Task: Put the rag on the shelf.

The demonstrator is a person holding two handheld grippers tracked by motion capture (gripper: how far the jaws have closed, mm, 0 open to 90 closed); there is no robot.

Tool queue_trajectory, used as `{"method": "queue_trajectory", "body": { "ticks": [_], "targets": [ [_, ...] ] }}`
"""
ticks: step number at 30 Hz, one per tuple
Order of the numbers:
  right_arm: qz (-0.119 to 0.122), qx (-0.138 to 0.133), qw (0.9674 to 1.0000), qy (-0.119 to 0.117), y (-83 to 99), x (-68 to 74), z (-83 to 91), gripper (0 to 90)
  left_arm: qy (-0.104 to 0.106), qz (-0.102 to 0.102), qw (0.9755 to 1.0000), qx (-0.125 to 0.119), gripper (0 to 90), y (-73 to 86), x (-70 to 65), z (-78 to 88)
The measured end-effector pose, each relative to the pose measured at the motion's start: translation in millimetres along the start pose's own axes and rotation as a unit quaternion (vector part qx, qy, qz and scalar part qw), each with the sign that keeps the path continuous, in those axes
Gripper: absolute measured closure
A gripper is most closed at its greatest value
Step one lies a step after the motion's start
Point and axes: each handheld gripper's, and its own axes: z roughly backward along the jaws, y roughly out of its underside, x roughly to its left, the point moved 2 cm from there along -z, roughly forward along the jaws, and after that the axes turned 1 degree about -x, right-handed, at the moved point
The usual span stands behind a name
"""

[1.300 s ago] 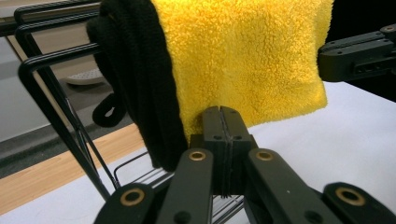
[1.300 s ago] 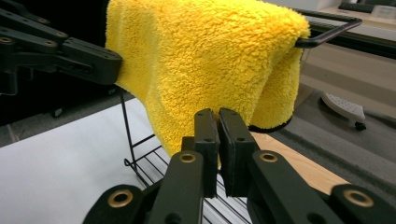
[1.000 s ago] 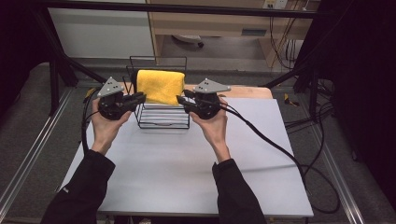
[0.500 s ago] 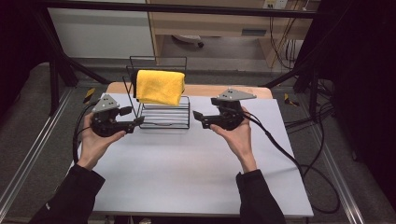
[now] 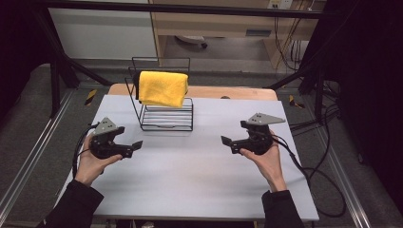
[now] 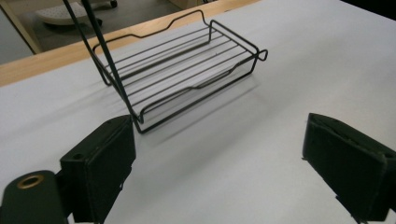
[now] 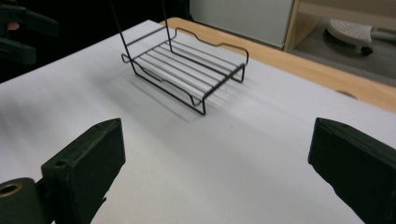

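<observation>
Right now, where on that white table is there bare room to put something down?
The widest bare patch lies between the left hand-held gripper and the right hand-held gripper, reaching the table's near edge. Crowded: the back, where the wire rack carries the yellow cloth.

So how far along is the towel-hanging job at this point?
Done: the yellow towel hangs folded over the top bar of the black wire rack. In hand: nothing; the left gripper and right gripper have just been opening, nothing between their fingers, both apart from the rack over the white table. Left: apparently nothing.
</observation>
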Motion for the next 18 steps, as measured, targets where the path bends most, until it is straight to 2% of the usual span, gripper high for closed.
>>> {"method": "queue_trajectory", "body": {
  "ticks": [3,7,12,18],
  "targets": [
    [-0.005,0.005,0.9999,0.007,16.6,-4.6,4.7,1.8,0.000,0.004,1.0000,0.003,8.3,11.9,-1.4,-0.3],
    [-0.007,0.014,0.9998,0.015,37.1,-10.4,9.6,0.7,0.001,0.000,1.0000,0.007,8.2,26.3,-2.0,-0.7],
    [-0.014,0.015,0.9997,0.016,62.8,-16.7,17.1,0.7,0.008,0.008,0.9999,0.009,8.2,44.5,-0.1,-1.2],
    [-0.021,0.029,0.9992,0.016,90.6,-25.2,25.5,0.6,0.002,0.010,0.9998,0.020,8.1,63.6,3.5,-0.6]
  ]
}}
